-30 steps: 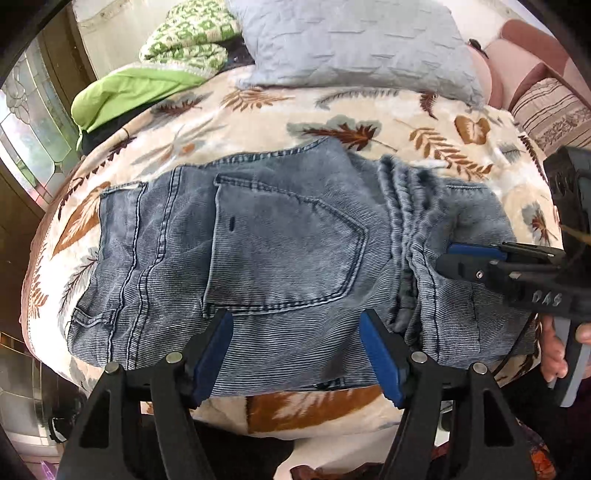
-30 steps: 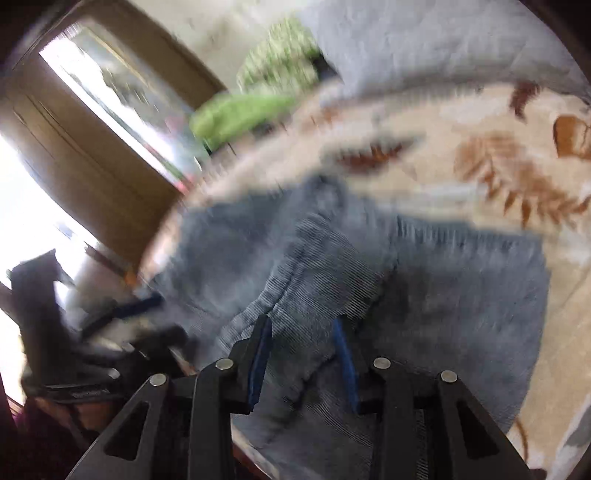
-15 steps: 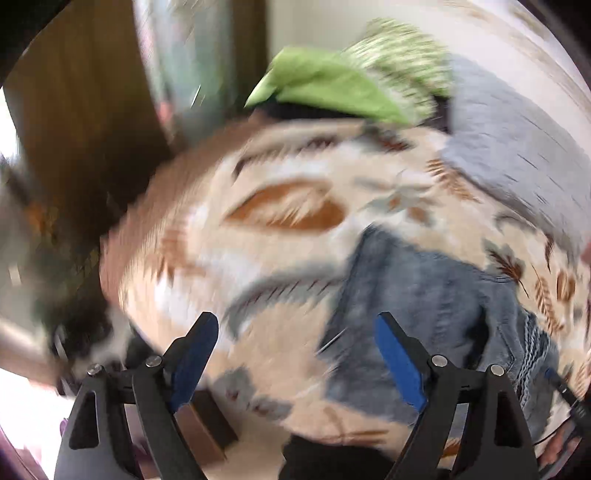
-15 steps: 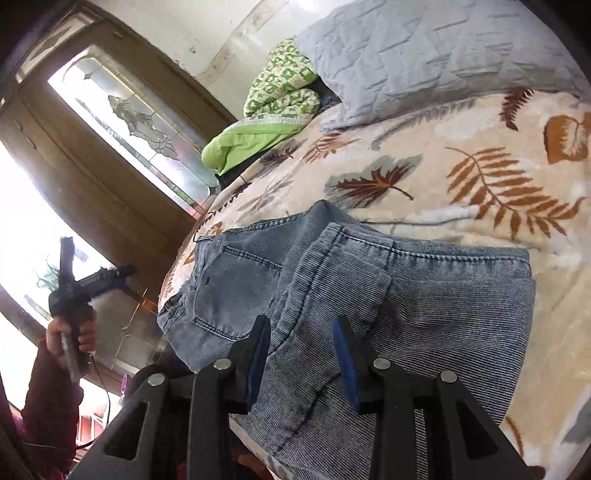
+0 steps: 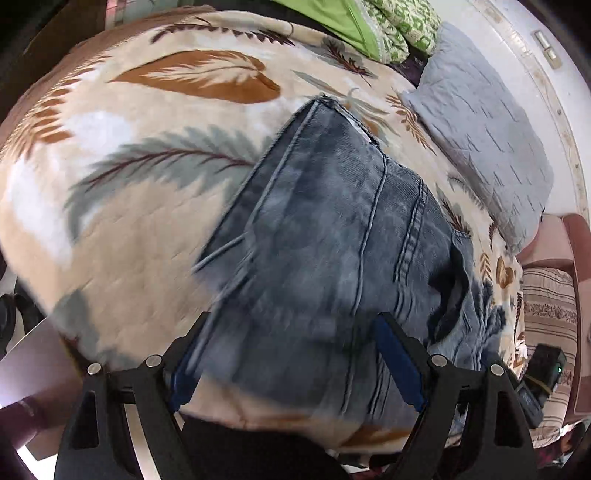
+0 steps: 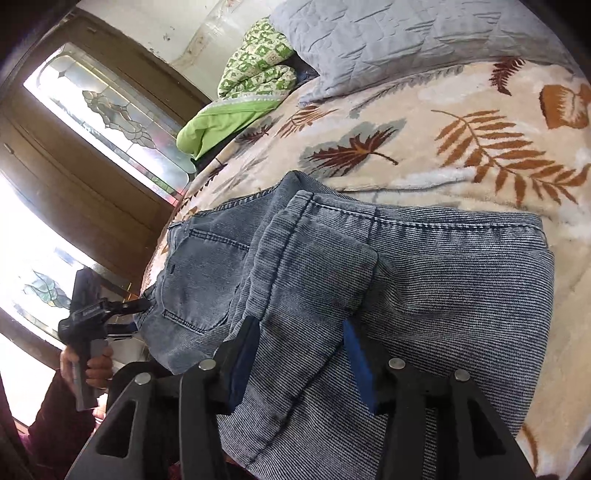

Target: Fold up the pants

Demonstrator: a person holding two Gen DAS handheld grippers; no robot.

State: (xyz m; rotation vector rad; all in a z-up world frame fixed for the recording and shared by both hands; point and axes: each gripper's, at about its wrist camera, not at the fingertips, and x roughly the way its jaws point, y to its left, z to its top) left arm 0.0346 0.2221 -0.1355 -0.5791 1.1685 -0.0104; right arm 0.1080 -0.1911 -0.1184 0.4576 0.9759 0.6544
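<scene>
Grey-blue jeans [image 5: 332, 236] lie folded on a leaf-print blanket [image 5: 110, 229]. In the left wrist view my left gripper [image 5: 295, 365] is open, its blue pads either side of the jeans' near waist edge, holding nothing. In the right wrist view the jeans [image 6: 424, 288] show a leg end folded over the middle, and the back pocket lies to the left. My right gripper [image 6: 299, 362] is open over the folded leg fabric at the near edge. The left gripper [image 6: 110, 317] also shows there at the jeans' left edge, in a hand.
A grey quilted pillow [image 5: 484, 125] and a green patterned quilt [image 5: 388, 26] lie at the bed's far side. A striped cushion [image 5: 550, 306] sits at the right. A wooden door with glass panes [image 6: 99, 122] stands left of the bed.
My left gripper swung away to the left, then came back to the jeans' waist edge. My right gripper stayed open over the folded leg, barely moving.
</scene>
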